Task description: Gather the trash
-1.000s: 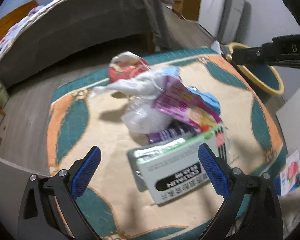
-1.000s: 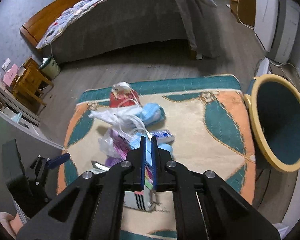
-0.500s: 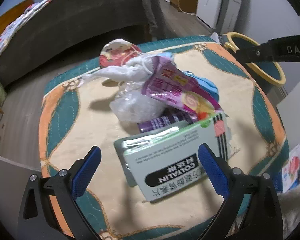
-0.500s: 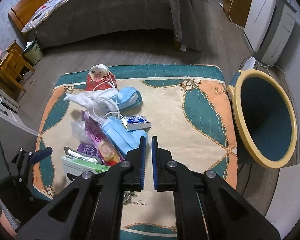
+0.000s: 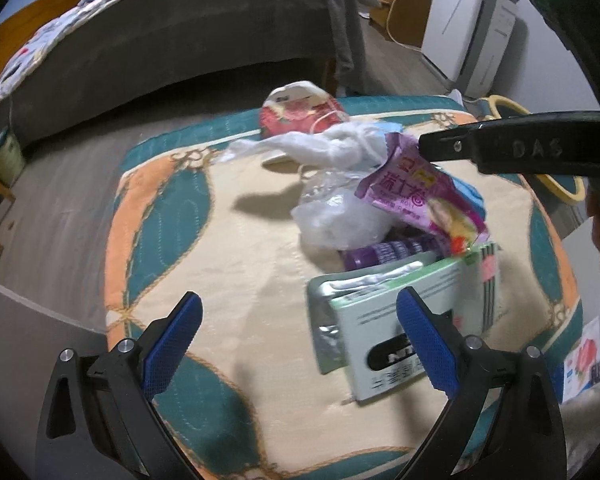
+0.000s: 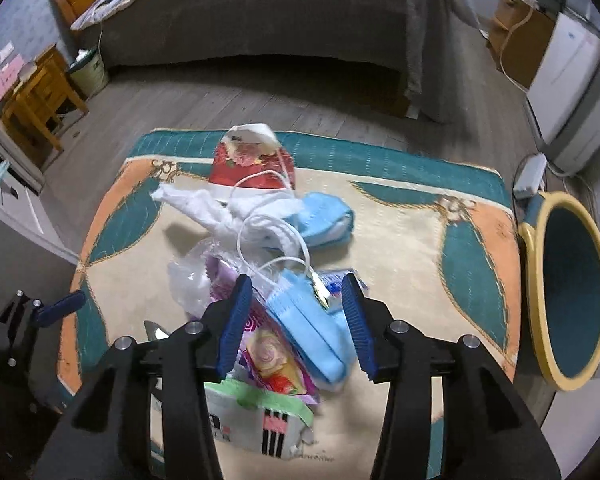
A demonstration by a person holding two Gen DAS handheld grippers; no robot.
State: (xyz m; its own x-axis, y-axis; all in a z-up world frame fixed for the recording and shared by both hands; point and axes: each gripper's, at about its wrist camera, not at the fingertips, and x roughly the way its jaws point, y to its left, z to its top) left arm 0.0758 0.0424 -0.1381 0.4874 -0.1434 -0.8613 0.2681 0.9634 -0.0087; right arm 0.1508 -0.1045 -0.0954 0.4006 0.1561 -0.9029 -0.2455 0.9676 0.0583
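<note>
right gripper (image 6: 297,322) spread apart over a blue face mask (image 6: 310,322), gripping nothing. left gripper (image 5: 298,336) wide apart and empty beside the green box (image 5: 384,304). trash heaped on the rug (image 6: 400,240); teal bin (image 6: 572,288) further right.

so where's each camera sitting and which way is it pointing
Left wrist: on the left gripper, low over the rug, facing the bed; its open blue-padded fingers flank a medicine box; the right gripper crosses at upper right.
Right wrist: on the right gripper, higher, looking down; open fingers straddle a blue face mask.
Shared: the purple snack wrapper, the red packet, the yellow-rimmed bin.
</note>
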